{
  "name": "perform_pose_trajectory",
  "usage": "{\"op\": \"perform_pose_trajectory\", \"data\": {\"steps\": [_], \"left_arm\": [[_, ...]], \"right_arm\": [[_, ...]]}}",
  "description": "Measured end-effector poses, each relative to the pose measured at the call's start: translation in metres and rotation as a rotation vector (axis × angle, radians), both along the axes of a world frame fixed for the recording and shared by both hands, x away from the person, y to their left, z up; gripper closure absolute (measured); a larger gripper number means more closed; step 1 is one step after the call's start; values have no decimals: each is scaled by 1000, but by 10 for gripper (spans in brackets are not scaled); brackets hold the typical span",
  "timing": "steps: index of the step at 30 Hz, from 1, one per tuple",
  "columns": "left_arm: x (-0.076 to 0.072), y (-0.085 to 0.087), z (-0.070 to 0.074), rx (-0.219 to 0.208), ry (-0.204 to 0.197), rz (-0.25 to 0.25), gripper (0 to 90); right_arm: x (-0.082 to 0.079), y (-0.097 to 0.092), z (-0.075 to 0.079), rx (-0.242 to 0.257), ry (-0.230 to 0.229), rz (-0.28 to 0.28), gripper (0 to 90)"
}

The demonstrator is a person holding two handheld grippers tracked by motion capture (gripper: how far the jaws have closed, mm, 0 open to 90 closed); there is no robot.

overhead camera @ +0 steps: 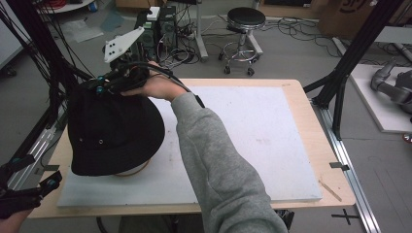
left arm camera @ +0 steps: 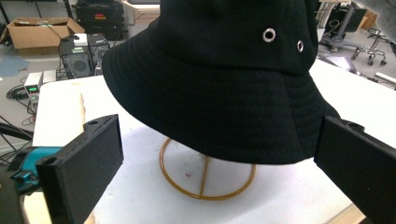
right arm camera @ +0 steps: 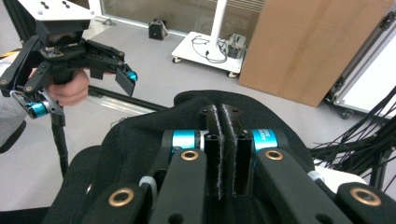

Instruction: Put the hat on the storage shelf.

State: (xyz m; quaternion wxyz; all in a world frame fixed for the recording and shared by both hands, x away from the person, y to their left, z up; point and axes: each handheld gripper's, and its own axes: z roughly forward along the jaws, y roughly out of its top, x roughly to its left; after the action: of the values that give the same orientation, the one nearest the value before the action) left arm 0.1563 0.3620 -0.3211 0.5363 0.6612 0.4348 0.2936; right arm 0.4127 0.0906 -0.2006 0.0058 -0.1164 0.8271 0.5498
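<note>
Right gripper (overhead camera: 104, 86): jaws pressed together on a pinch of black cloth at the crown of the hat (overhead camera: 112, 131); in the right gripper view the two black jaws stand side by side with cloth bunched at their tips.
Right hand (overhead camera: 154, 87): wrapped round the gripper's handle, reaching across the surface toward the far left corner; the forearm in a grey sleeve (overhead camera: 218, 165) runs from the bottom edge up and left.
Hat: black bucket hat with metal eyelets on its side, on the left part of the surface; the brim hangs down over a thin wire stand (left arm camera: 205, 175), whose ring rests on the white pad.
Left gripper (overhead camera: 29, 191): jaws wide apart with nothing between them, held low at the near left corner, level and aimed at the hat's brim from the side, apart from it.
Surface (overhead camera: 311, 131): wooden top with a white pad (overhead camera: 252, 136) covering most of it.
</note>
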Motion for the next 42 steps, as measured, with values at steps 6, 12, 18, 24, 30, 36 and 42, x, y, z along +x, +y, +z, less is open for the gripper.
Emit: {"op": "perform_pose_trajectory", "data": {"steps": [6, 12, 18, 24, 30, 36, 42], "left_arm": [[1, -1, 0, 2, 3, -3, 17], [1, 0, 0, -2, 2, 0, 17], [1, -1, -1, -1, 2, -2, 17], [2, -2, -1, 2, 6, -6, 17], [2, -3, -2, 2, 6, -7, 17], [3, -3, -2, 4, 10, -7, 17], [3, -4, -2, 5, 11, -10, 17]], "right_arm": [[-1, 3, -2, -8, -4, -7, 883], [0, 4, -4, -6, -7, -11, 880], [-1, 3, -5, -6, -2, -12, 804], [-3, 2, -5, -22, 0, -23, 611], [-1, 0, -8, -8, 21, -32, 402], [1, 0, -12, -6, 34, -44, 147], [2, -1, -12, 8, 58, -29, 116]]}}
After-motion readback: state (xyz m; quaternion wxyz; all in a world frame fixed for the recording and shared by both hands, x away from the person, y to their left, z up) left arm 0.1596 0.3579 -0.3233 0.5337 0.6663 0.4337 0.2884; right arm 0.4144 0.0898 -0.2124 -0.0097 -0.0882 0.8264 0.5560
